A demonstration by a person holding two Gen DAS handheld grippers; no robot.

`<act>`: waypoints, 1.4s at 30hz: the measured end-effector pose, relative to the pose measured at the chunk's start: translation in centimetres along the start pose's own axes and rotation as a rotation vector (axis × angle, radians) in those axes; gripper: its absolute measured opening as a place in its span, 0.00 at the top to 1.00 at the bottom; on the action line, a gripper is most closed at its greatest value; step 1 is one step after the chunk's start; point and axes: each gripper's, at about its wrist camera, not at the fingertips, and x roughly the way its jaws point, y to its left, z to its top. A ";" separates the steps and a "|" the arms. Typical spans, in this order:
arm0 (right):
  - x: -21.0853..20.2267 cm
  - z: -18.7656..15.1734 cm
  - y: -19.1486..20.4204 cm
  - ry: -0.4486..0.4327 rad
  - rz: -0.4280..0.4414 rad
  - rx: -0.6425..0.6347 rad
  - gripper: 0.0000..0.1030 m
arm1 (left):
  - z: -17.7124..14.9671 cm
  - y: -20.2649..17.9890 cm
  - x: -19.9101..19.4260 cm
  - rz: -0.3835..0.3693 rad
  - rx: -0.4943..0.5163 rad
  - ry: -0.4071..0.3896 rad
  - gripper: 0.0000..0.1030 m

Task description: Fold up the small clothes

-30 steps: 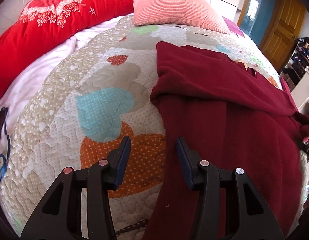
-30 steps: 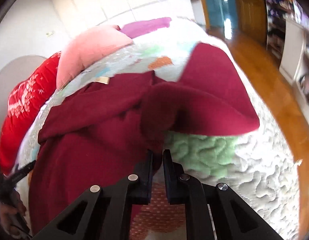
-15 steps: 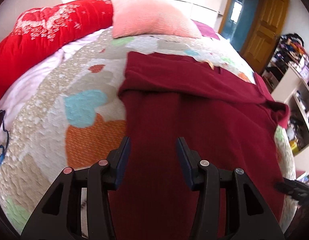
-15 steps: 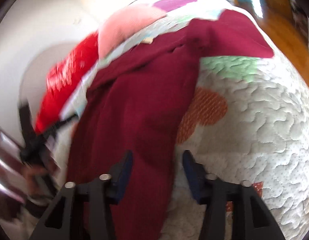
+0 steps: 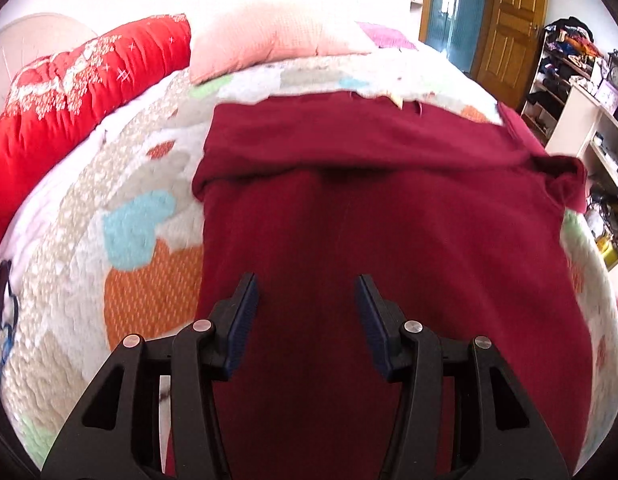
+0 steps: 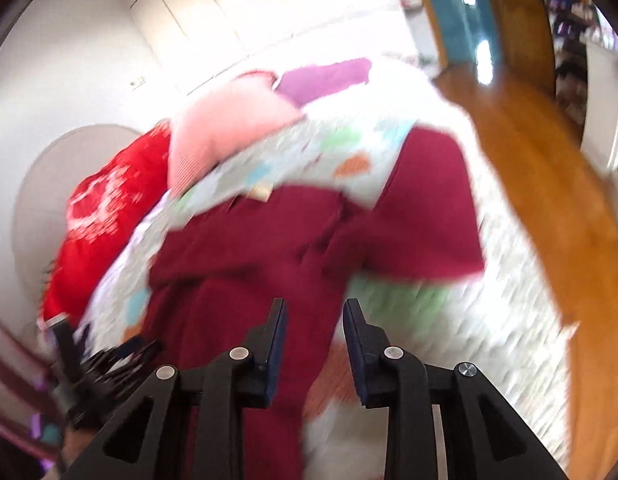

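A: Start at the left. What's there?

B: A red padded cover (image 5: 81,80) and a pink pillow (image 5: 269,40) at the head of the bed, then the patchwork quilt (image 5: 141,236). The dark red garment (image 5: 389,240) lies spread on the quilt, filling the middle and right of the left wrist view.

A: And the left hand-held gripper (image 5: 305,312)?

B: Spread wide, nothing between its fingers, poised over the garment's lower body. I can't tell whether it touches the cloth.

A: The right hand-held gripper (image 6: 314,340)?

B: Also spread and empty, above the garment's right edge where cloth meets quilt.

A: How will the garment handle?

B: Soft, limp knit by the look of it, light, likely to sag and drape from any pinch. One sleeve already lies folded across the chest; the other sleeve (image 6: 425,208) sticks out to the right. I'd pinch a doubled edge, at the cuff or hem corner, so a single layer doesn't slide free.

A: What can't you make out?

B: The right wrist view is motion-blurred, so seams are lost. The hem is cut off beneath both grippers, and only a pale tag (image 5: 397,100) marks the neckline.
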 end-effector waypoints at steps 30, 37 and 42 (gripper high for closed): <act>20.5 16.7 -9.9 0.187 -0.344 0.194 0.52 | 1.9 -0.8 5.9 0.031 -0.023 0.003 0.33; 19.5 16.1 -10.3 0.094 -0.341 0.130 0.93 | 1.9 -0.6 6.1 0.014 -0.030 -0.001 0.30; 12.1 16.6 -7.2 -0.036 -0.074 0.101 0.93 | 2.5 0.6 5.1 -0.058 -0.076 0.004 0.30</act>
